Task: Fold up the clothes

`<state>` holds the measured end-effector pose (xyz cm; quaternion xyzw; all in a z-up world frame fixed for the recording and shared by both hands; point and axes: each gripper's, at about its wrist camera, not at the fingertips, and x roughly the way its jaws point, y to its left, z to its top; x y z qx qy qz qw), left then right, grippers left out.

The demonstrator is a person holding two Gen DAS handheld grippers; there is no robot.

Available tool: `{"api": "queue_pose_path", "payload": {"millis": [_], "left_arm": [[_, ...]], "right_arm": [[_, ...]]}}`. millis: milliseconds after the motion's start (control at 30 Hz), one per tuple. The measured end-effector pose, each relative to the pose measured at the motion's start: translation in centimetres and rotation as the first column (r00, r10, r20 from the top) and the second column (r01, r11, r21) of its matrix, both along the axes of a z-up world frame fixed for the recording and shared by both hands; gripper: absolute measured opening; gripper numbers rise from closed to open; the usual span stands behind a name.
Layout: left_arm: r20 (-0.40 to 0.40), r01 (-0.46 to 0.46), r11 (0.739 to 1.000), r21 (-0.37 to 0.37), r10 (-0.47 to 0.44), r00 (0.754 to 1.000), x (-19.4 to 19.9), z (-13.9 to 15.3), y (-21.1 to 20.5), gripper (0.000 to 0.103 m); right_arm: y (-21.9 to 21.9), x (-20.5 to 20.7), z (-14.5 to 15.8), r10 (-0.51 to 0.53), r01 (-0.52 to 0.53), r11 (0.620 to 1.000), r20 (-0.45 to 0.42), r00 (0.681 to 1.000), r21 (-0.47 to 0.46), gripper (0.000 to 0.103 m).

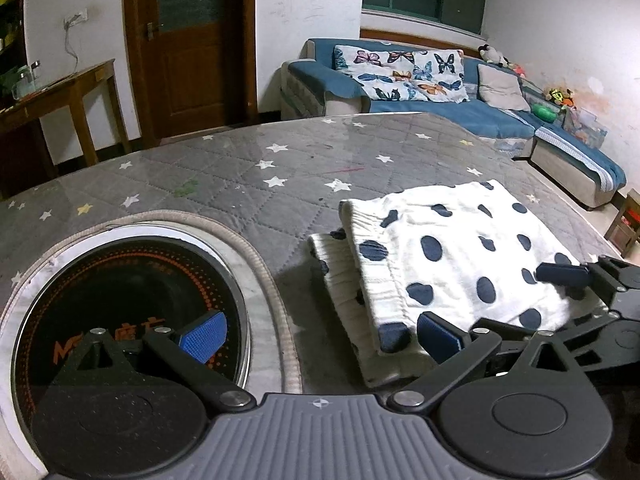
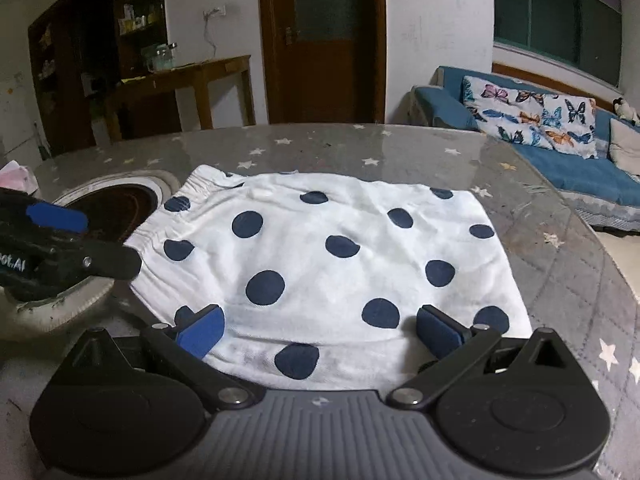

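Note:
A white garment with dark blue dots lies folded in layers on the grey star-patterned table. It also shows in the left wrist view, right of centre. My left gripper is open and empty, at the garment's left front corner; its right finger is by the cloth's edge. My right gripper is open over the garment's near edge, holding nothing. The right gripper also shows in the left wrist view, and the left gripper shows at the left of the right wrist view.
A round black cooktop with a pale rim is set into the table at the left. A blue sofa with a butterfly blanket stands behind. A wooden side table and a door are at the back. Something pink lies at the far left.

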<state>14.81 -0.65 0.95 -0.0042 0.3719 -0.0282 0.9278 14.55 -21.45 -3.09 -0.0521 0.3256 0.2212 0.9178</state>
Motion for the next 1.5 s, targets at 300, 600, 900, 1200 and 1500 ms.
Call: {"api": "queue_pose_path", "payload": {"millis": [300,600,900,1200,1500], "left_arm": [[0.018,0.013,1.0,0.008,-0.013,1.0,-1.6,0.2,-0.4,0.103],[0.034,0.032,0.999,0.011,-0.032,0.999,-3.8,0.4,-1.1,0.103],[0.054,0.048,0.999,0.024,-0.05,0.997,-6.2,0.4,-1.6,0.103],[0.083,0.052,0.998,0.044,-0.056,0.995,-8.4,0.4,-2.0,0.103],[0.104,0.063,0.997,0.047,-0.068,0.992,-10.4,0.5,-2.3,0.103]], "right_arm": [[-0.4,-3.2,1.3,-0.004,0.003,1.0,0.066,0.998,0.013,0.103],[-1.3,-6.2,1.7,-0.056,0.052,0.997,0.091,0.994,0.049,0.103],[-1.8,-8.9,1.6,-0.106,0.096,0.991,0.112,0.988,0.094,0.103],[-1.9,-11.3,1.6,-0.138,0.126,0.988,0.135,0.981,0.092,0.103],[-2.0,-13.1,1.2,-0.171,0.156,0.98,0.119,0.978,0.125,0.103]]}}
